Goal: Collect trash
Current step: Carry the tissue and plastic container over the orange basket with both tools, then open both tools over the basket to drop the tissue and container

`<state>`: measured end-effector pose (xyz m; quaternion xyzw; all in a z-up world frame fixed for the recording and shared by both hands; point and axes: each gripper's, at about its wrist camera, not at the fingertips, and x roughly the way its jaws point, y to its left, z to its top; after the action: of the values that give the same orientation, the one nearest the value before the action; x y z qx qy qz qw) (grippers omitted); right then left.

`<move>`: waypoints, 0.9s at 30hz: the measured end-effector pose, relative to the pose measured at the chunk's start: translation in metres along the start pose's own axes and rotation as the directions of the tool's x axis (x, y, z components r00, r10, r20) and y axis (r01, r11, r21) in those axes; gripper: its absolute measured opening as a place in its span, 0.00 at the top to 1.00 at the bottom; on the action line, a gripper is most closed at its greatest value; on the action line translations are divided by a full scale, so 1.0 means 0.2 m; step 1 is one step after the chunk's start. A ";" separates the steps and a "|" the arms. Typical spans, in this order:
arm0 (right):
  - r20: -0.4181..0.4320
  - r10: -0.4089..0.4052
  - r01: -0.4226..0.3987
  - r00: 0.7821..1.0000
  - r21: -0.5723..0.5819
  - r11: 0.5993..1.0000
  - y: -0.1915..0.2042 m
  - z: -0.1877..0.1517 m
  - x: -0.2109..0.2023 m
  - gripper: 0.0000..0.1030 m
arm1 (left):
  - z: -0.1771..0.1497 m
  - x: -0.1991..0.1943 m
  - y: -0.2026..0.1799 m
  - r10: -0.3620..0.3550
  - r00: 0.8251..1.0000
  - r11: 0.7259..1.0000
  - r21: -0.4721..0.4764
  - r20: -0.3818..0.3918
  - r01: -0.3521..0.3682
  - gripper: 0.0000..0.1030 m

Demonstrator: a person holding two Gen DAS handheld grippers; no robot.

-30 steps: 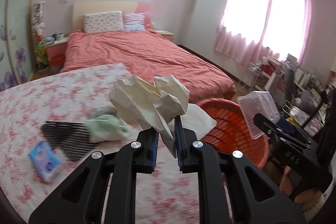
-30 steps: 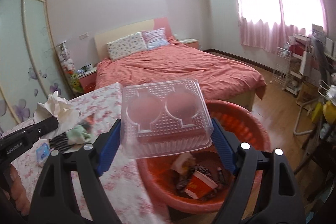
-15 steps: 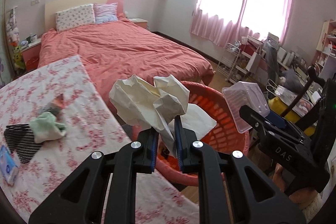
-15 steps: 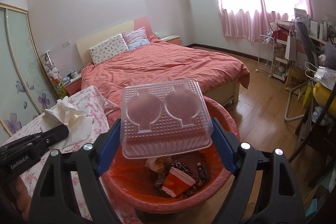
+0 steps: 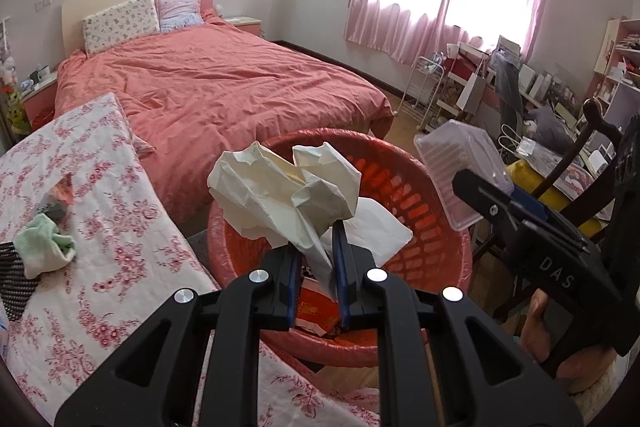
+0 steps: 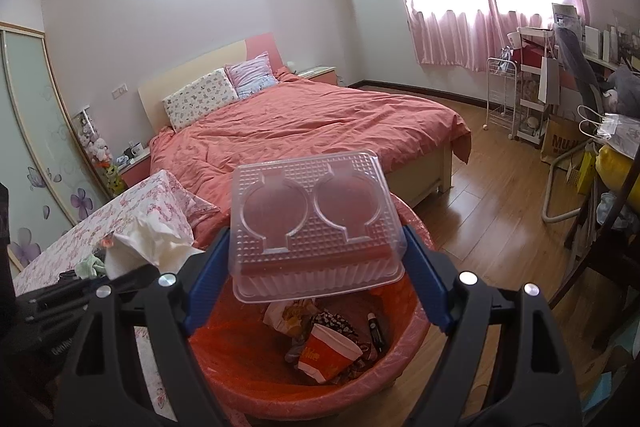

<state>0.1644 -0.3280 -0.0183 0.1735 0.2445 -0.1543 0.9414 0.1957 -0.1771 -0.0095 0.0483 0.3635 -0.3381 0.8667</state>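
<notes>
My left gripper (image 5: 316,259) is shut on a crumpled white paper wad (image 5: 280,191), held above the near rim of a red plastic basket (image 5: 400,187). In the right wrist view the same wad (image 6: 148,247) shows at the left. My right gripper (image 6: 316,267) grips a clear plastic clamshell box (image 6: 316,223) between its blue pads, above the basket (image 6: 248,367). That box (image 5: 460,167) also appears in the left wrist view, over the basket's right rim. Inside the basket lie an orange paper cup (image 6: 332,351), wrappers and a dark small tube.
A table with a pink floral cloth (image 5: 100,267) stands left of the basket, holding a green cloth (image 5: 44,247) and a black mesh item (image 5: 12,287). Beyond is a bed (image 6: 320,123) with a salmon cover. Wooden floor and cluttered shelves (image 6: 560,87) lie to the right.
Both grippers have swung right from over the table to above the red basket and dropped slightly, each still holding its item. The table items have slid to the left edge of view.
</notes>
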 end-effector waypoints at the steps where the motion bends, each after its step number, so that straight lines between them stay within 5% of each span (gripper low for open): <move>1: 0.001 0.001 -0.001 1.000 0.002 1.000 -0.01 0.00 0.00 0.22 | 0.00 0.01 0.00 -0.002 1.000 1.000 -0.002 -0.007 0.002 0.86; 9: -0.014 0.030 -0.030 0.999 0.038 0.999 -0.04 0.02 0.06 0.21 | 0.00 0.08 -0.01 0.000 0.999 1.000 -0.011 -0.042 -0.001 0.84; 14: -0.052 0.066 -0.063 0.996 0.056 0.996 -0.05 0.02 0.11 0.19 | -0.02 0.08 0.01 0.020 0.998 0.999 -0.032 -0.057 -0.022 0.60; 27: -0.052 0.048 -0.046 0.997 0.044 0.998 0.00 -0.01 0.04 0.12 | -0.11 -0.12 0.27 0.160 0.987 0.981 -0.104 -0.035 -0.162 0.51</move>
<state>0.1706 -0.3289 -0.0233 0.2035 0.2617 -0.1326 0.9341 0.2036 -0.1149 -0.0179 0.0359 0.3875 -0.2464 0.8876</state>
